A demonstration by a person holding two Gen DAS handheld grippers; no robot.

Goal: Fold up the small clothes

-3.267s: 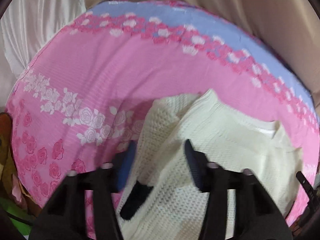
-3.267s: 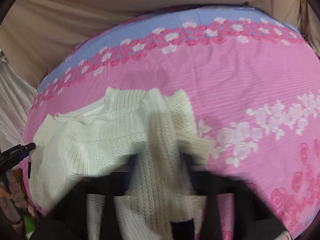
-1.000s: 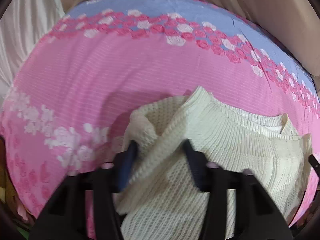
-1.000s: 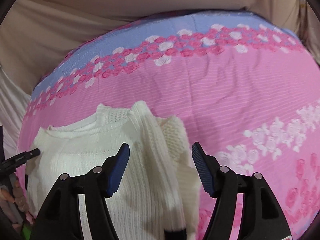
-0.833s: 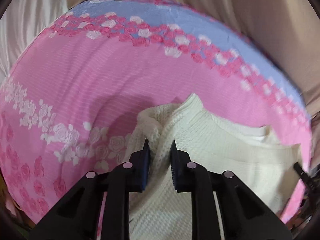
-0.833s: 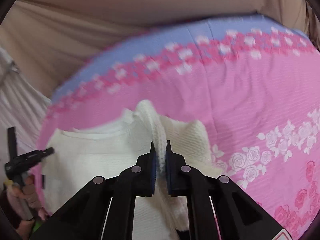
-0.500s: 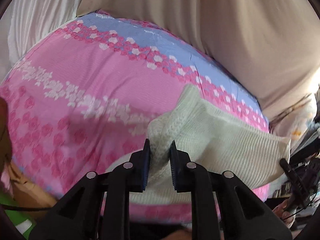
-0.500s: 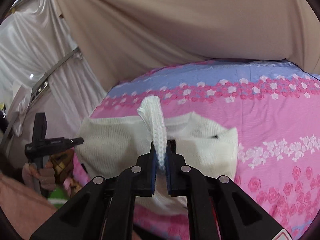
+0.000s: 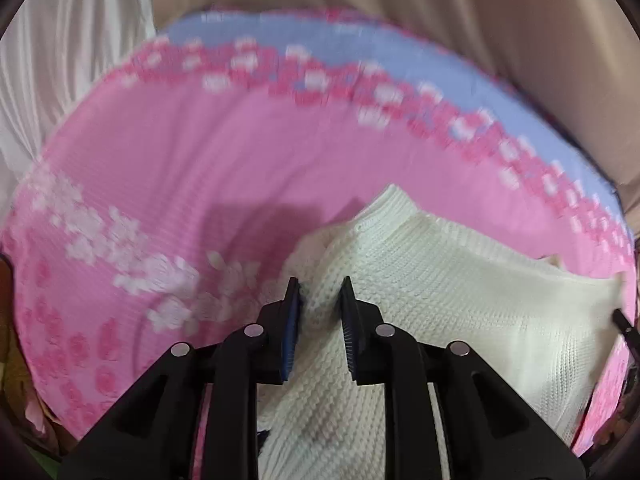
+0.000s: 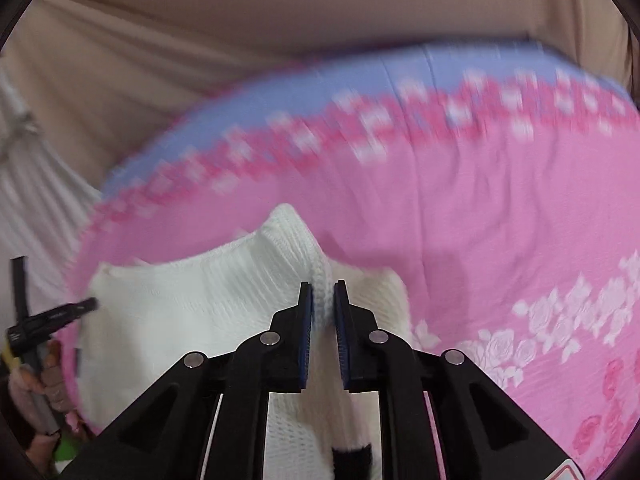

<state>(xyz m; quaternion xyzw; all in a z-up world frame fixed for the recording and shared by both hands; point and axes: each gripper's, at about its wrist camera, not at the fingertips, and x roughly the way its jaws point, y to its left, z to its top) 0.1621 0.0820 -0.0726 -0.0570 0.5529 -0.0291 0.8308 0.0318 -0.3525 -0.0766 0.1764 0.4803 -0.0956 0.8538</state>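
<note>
A cream knit sweater (image 9: 460, 300) lies on the pink rose-print bedsheet (image 9: 180, 168), partly folded, with a black cuff at its near edge. My left gripper (image 9: 320, 300) has a pinched ridge of the knit at the sweater's left side between its pads. Its jaws are opening a little but the fabric still fills the gap. In the right wrist view the sweater (image 10: 192, 300) spreads to the left. My right gripper (image 10: 323, 300) holds a raised ribbed fold between its pads, jaws opening slightly. The fold stands up in a peak ahead of the fingers.
The bedsheet (image 10: 480, 220) has a blue band along its far edge, with beige curtain (image 10: 280, 20) behind and white drape (image 9: 60, 60) at the left. A hand holding a black tool (image 10: 52, 314) sits past the sweater's left edge.
Both grippers closed on folds of the sweater, lifted it high off the bed, then came back down close to the sheet. Both gaps are now slightly wider than half a second ago.
</note>
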